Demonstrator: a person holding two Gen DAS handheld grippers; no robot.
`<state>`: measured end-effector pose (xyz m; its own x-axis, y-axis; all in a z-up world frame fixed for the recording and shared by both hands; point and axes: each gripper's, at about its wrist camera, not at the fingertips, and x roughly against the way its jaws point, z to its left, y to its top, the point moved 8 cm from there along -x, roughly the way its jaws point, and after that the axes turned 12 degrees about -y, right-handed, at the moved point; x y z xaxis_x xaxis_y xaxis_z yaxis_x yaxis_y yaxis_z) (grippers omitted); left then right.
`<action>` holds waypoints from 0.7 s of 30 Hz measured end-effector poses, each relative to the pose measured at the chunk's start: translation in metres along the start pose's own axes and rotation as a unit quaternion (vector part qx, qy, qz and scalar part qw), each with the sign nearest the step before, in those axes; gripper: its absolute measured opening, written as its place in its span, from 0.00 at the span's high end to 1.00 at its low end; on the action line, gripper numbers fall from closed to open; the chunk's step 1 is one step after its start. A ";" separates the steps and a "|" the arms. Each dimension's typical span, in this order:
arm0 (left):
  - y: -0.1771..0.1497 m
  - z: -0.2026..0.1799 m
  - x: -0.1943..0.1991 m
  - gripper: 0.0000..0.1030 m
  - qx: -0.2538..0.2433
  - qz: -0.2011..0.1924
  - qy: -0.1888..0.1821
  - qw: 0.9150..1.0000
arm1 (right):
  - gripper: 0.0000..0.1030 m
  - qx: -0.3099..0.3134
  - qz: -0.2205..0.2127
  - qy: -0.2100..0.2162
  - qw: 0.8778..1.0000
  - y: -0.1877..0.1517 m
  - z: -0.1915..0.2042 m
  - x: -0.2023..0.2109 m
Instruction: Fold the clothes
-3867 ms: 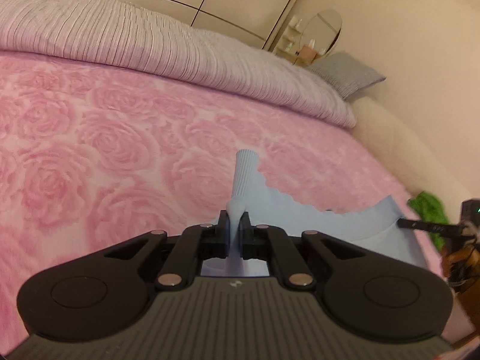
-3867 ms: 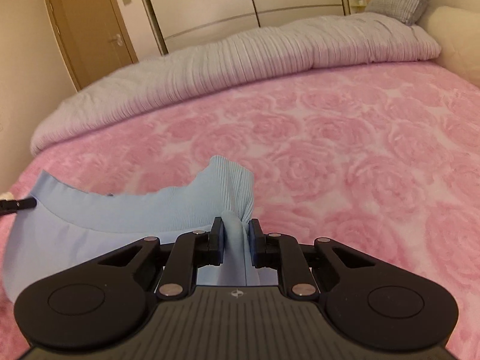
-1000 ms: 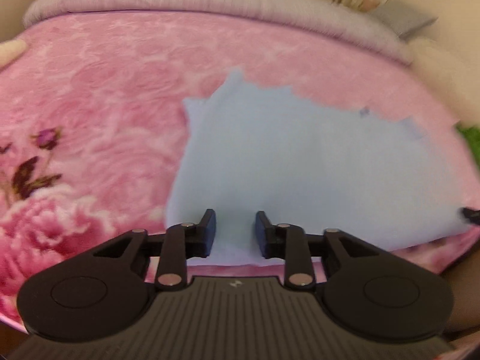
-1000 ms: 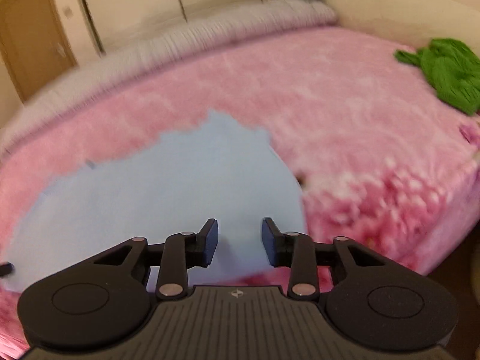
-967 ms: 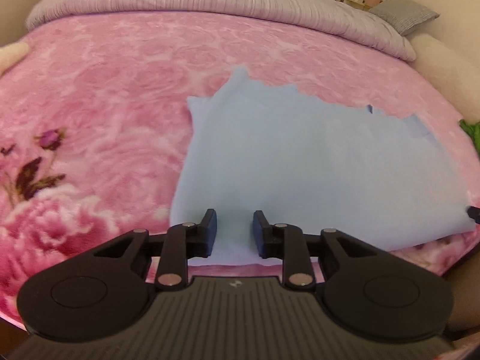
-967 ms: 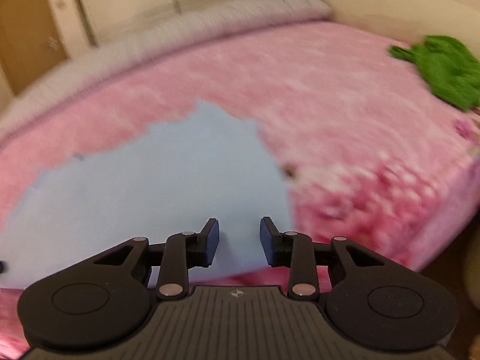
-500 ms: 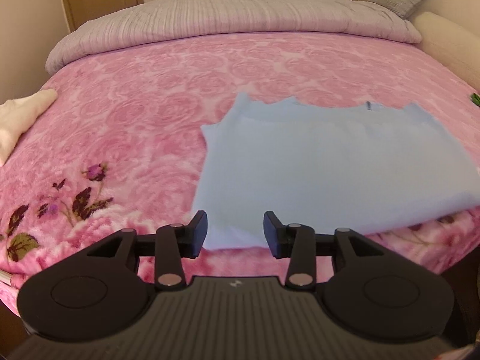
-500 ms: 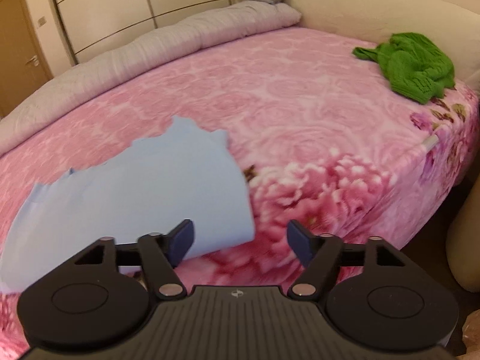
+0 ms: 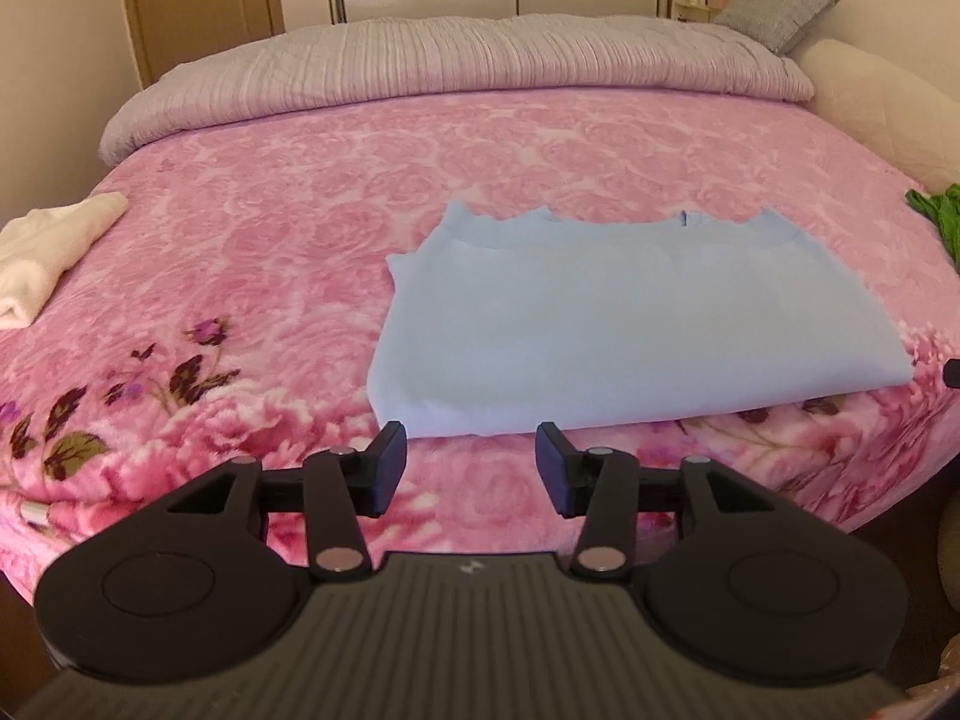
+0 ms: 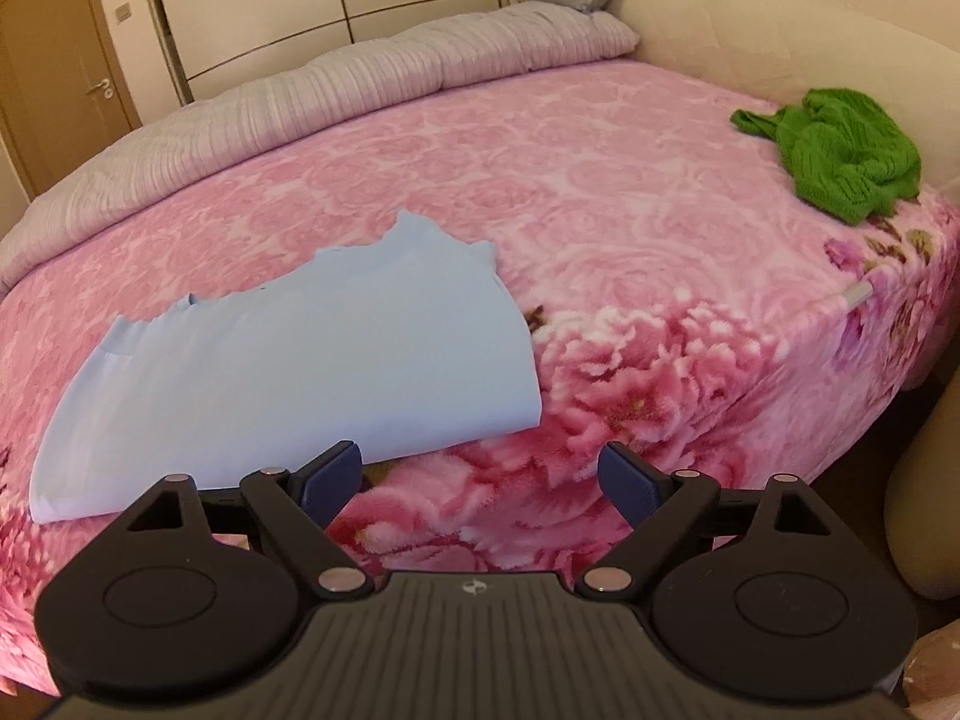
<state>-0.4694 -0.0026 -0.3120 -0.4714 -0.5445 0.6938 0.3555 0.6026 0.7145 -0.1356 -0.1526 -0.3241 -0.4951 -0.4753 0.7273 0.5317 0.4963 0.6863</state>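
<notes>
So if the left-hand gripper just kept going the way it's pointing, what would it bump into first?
Probably the pink blanket at the bed's near edge, just short of the folded blue garment. The left gripper has open, empty jaws; depth is hard to judge here.

Both grippers hover tilted down above the bed's [image 9: 300,252] near edge: left gripper [image 9: 471,468] and right gripper [image 10: 480,474], jaws just opening, empty.

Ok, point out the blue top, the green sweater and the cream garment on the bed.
blue top [image 9: 630,324], left wrist view, middle of the folded panel
green sweater [image 10: 840,150], right wrist view, middle of the crumpled knit
cream garment [image 9: 48,252], left wrist view, middle of the fabric
</notes>
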 end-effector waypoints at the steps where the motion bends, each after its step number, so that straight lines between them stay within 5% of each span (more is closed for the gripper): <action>1: -0.001 0.001 0.004 0.58 0.003 -0.002 0.002 1.000 | 0.14 0.002 0.000 0.001 1.000 0.000 0.001 0.001; 12: -0.002 0.005 0.020 0.54 0.006 -0.006 0.011 1.000 | 0.14 0.026 -0.019 0.011 0.999 -0.001 0.022 0.008; 21: -0.001 0.018 -0.013 0.53 0.021 0.015 -0.002 1.000 | 0.14 0.046 -0.010 -0.003 0.999 0.001 0.037 -0.005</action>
<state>-0.4780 0.0146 -0.3234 -0.4645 -0.5238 0.7141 0.3359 0.6419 0.6893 -0.1579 -0.1226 -0.3264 -0.5092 -0.4821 0.7129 0.4559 0.5515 0.6986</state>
